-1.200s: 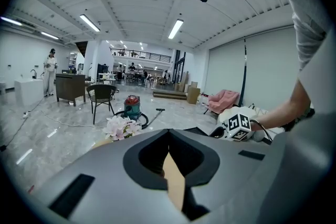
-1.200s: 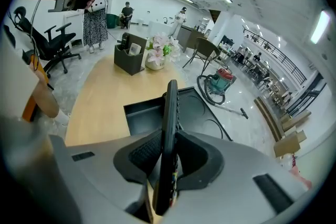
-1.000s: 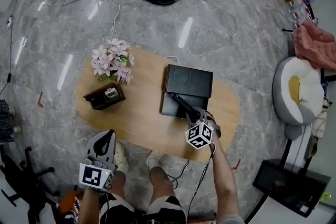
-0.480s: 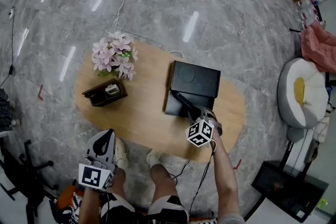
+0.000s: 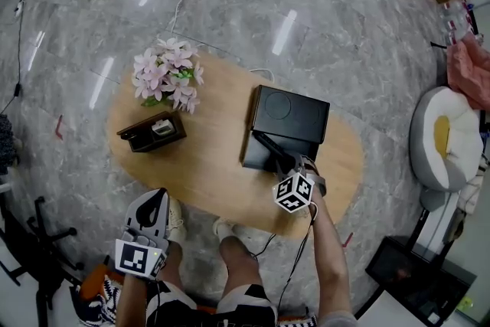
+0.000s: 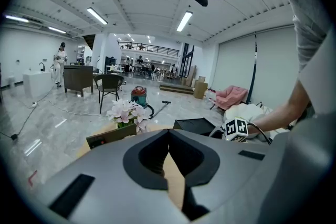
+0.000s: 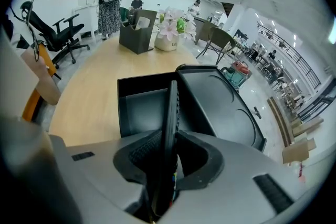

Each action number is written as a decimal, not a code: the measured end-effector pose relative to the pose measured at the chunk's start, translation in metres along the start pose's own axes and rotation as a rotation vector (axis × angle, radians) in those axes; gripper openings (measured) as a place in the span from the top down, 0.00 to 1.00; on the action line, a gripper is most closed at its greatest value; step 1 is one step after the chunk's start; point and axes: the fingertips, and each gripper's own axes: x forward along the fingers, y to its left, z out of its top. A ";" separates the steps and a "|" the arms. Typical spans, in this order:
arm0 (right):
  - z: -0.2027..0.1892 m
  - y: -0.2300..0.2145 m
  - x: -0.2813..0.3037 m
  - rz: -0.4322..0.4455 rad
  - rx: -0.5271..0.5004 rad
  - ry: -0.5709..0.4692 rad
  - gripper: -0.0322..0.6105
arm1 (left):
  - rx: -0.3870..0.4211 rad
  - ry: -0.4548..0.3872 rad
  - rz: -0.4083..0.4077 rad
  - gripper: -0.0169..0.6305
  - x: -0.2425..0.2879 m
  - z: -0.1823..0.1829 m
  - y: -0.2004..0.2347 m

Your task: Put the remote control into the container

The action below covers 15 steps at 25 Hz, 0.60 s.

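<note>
Down a touch from a second ago, our right gripper [image 7: 169, 150] clamps the remote [image 7: 170, 107] edge-on, its far end reaching over the open box [image 5: 253, 160] by the table's [image 5: 207, 172] near right edge, with the lid [image 5: 292, 112] laid back. Our left gripper [image 5: 154, 210] hangs off the near left edge, jaws closed together on nothing. Flowers [image 5: 167, 77] stand at the far left edge.

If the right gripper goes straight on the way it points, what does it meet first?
The right gripper holds the remote control, whose tip would probably meet the inside of the open container first; depth is unclear.
</note>
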 end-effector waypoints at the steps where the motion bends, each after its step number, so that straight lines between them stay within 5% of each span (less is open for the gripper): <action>1: 0.000 0.000 0.001 0.001 0.000 -0.001 0.80 | 0.000 0.000 0.001 0.96 0.001 -0.001 0.000; 15: -0.009 0.000 0.016 0.021 -0.011 0.003 0.80 | -0.011 0.011 0.009 0.96 0.011 -0.014 -0.007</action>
